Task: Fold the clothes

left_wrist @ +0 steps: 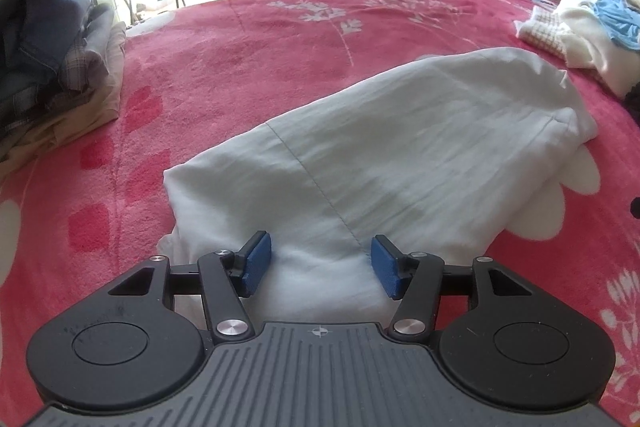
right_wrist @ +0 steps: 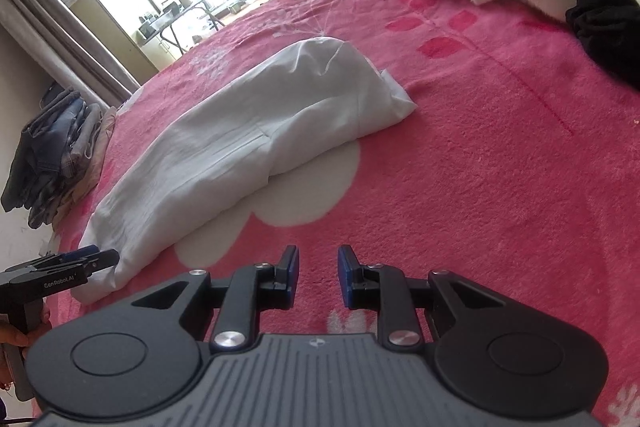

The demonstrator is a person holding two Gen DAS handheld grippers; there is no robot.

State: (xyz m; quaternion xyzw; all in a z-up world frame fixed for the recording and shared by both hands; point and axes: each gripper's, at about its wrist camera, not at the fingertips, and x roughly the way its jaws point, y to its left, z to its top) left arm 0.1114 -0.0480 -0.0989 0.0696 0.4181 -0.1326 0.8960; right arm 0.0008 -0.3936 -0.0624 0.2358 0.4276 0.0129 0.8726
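White garment (left_wrist: 400,155) lies folded long on the pink bed (left_wrist: 240,67), mid-bed. Left tool (left_wrist: 318,265) open, pads straddling its near end, not pinching. Right tool (right_wrist: 318,277) part open, empty, over bare blanket beside it.

The left wrist camera looks forward and down over its left gripper (left_wrist: 318,265), close above the near end of the white garment (left_wrist: 400,147). The right wrist camera faces likewise over its right gripper (right_wrist: 318,277), above the pink bed (right_wrist: 500,167). Both views share the garment (right_wrist: 248,131), the bed and the folded stack (left_wrist: 52,47).
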